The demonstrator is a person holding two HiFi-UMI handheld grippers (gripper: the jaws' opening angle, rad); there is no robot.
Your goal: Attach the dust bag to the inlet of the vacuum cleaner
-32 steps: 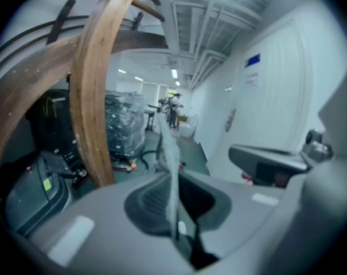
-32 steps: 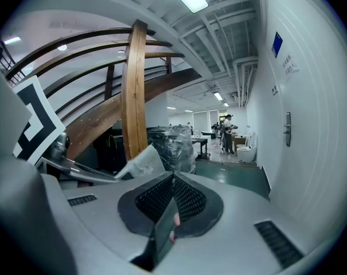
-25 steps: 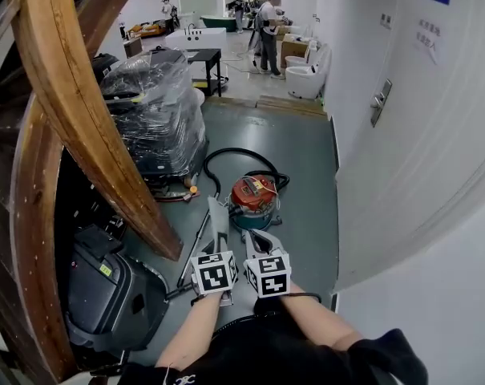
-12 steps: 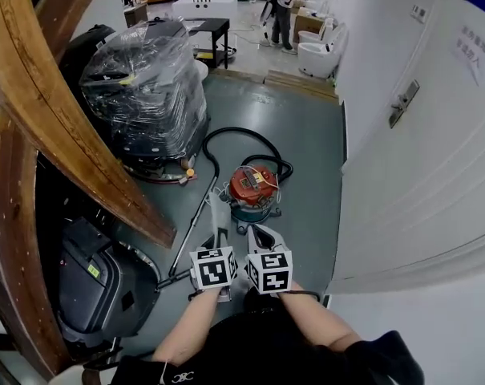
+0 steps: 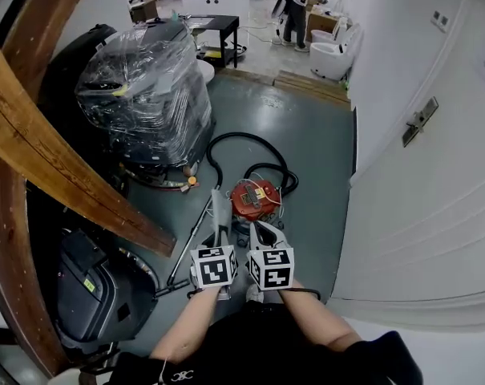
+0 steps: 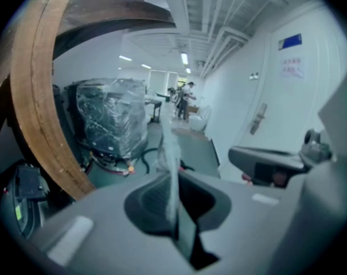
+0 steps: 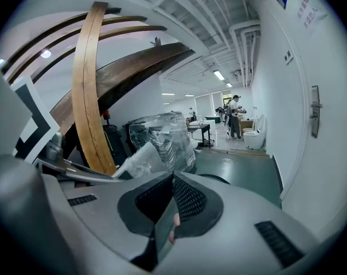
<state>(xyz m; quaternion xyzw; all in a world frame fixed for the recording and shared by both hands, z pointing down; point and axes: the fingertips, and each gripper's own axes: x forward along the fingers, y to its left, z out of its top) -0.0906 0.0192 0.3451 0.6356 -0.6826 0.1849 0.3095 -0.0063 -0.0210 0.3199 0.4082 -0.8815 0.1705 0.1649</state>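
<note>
Dust bag (image 5: 220, 219) first: it is a pale, thin, crinkled sheet pinched in the left gripper (image 5: 219, 245), standing up and away from the jaws toward the floor ahead. In the left gripper view the bag (image 6: 171, 153) is seen edge-on, with both pads pressed against it. The right gripper (image 5: 260, 229) rides just beside the left one, level with it. Its jaws are shut tight with nothing of the bag between them, and in its own view the bag (image 7: 140, 160) shows off to the left, clear of that gripper (image 7: 172, 177).

Just beyond both sets of jaws, on the green floor (image 5: 314, 151), sits the vacuum cleaner (image 5: 254, 199), a small canister with an orange-red top. The bag's far end appears close by the canister's left side, though I cannot tell whether it touches. A black hose (image 5: 244, 138) loops out behind the canister, and a metal wand (image 5: 191, 243) lies on the floor to its left.

To the left, a curved wooden beam (image 5: 58, 167) crosses above a dark machine (image 5: 98, 287). Farther back stands a bulky machine wrapped in clear film (image 5: 146, 95). A white door (image 5: 418, 159) lines the right side. At the far end are a black table (image 5: 218, 26), white toilets (image 5: 334, 50) and a person (image 5: 298, 2) standing.
</note>
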